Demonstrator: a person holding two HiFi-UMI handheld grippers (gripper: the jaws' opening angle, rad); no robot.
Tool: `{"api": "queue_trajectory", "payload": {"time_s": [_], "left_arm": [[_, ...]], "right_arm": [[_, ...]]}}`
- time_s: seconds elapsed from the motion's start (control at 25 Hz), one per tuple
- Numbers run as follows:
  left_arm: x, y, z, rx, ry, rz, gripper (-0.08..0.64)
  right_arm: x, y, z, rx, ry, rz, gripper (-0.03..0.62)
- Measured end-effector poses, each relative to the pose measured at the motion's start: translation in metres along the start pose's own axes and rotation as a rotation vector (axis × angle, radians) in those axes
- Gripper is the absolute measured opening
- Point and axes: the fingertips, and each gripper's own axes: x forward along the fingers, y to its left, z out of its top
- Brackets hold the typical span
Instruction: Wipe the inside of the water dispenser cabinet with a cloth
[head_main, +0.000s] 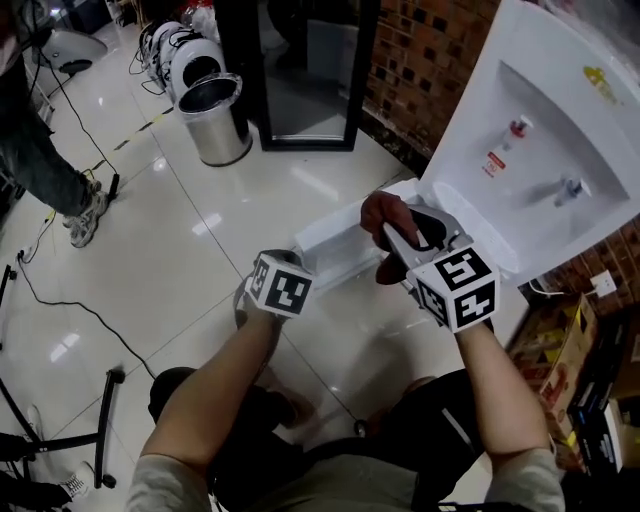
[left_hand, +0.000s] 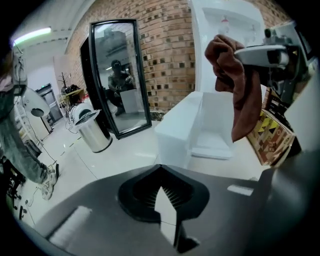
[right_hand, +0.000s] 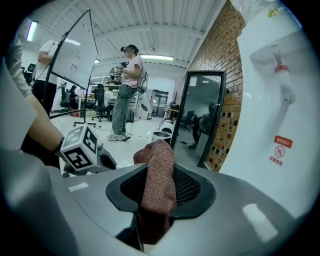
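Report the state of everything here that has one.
left tool: shut, empty
right tool: shut on the cloth
cloth: bunched, hanging from the right tool
cabinet door: swung open
trash bin: upright, top open

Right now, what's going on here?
A person holds a gripper in each hand in front of a white water dispenser whose lower cabinet is open. The right gripper has its jaws clamped on a reddish-brown cloth, held in the air short of the cabinet. The left gripper is shut and empty. Wiping has not begun.
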Motion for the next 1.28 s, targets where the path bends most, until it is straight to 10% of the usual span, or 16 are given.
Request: {"api": "queue_trajectory", "payload": {"time_s": [0.76, 1.28], "left_arm": [[-0.089, 0.011, 0.068, -0.069, -0.360, 0.023, -0.002], [-0.066, 0.028, 0.045, -0.140, -0.305, 0.013, -0.001]], "right_arm": [[-0.027, 0.045, 0.060, 0.095, -0.218, 0.027, 0.140], [0.072, 0.105, 0.048, -0.076, -0.065, 0.223, 0.138]]}}
